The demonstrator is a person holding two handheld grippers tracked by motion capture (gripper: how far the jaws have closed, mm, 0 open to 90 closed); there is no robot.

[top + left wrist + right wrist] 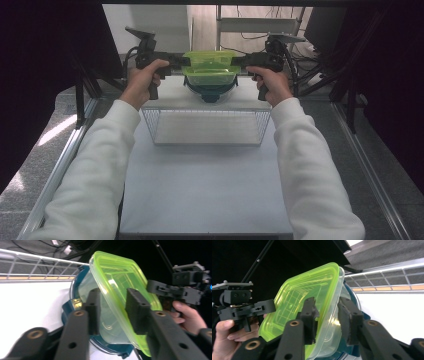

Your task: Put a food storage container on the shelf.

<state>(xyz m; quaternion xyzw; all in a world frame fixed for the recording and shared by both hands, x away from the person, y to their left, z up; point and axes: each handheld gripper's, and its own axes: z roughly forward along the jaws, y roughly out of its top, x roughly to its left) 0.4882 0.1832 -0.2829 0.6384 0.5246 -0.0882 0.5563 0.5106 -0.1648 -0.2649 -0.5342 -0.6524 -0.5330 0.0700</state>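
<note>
A clear food box with a neon green lid (210,59) rests on top of a blue-lidded container (210,92) at the far side of the white table (205,185). My left gripper (182,61) reaches the box's left end and my right gripper (239,61) its right end. In the left gripper view the green lid (117,282) runs between the jaws of the left gripper (113,311), with a gap beside the pads. In the right gripper view the lid's rim (312,290) stands between the jaws of the right gripper (328,317), which are apart from it. Both grippers are open.
A wire basket (207,125) stands on the table just in front of the stacked containers. Dark frame posts and cables stand behind and to both sides. Metal rails (65,160) edge the table on either side.
</note>
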